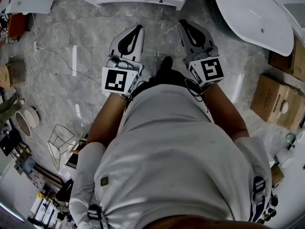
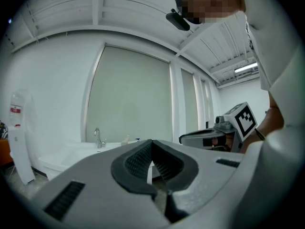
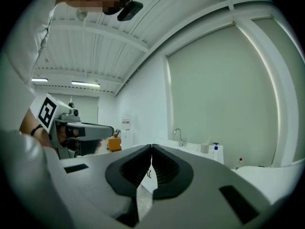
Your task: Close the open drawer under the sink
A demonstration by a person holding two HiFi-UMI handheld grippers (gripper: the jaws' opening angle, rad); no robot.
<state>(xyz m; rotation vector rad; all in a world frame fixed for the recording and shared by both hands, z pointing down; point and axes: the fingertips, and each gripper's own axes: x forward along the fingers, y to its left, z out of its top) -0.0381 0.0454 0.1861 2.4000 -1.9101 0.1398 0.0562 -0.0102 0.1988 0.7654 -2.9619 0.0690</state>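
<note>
Left gripper (image 1: 138, 28) and right gripper (image 1: 183, 24) were both pressed together, holding nothing. Ahead of their tips, well apart, the drawer (image 1: 163, 2) stuck out under the sink (image 2: 76, 150). A white tub (image 1: 252, 13) lay right of the right gripper.

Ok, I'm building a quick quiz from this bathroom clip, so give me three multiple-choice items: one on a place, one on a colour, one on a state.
1. In the head view, where is the white bathtub?
A bottom left; B top right; C dead centre.
2. What colour is the floor?
A grey; B red; C green.
3. How do the jaws of the right gripper stand?
A wide open; B holding a cup; C shut on nothing.

Key: B, its rim curves across the upper right corner. A, grey marbled tiles fill the head view's upper part. C, the tips meet in the right gripper view with nothing between them.
</note>
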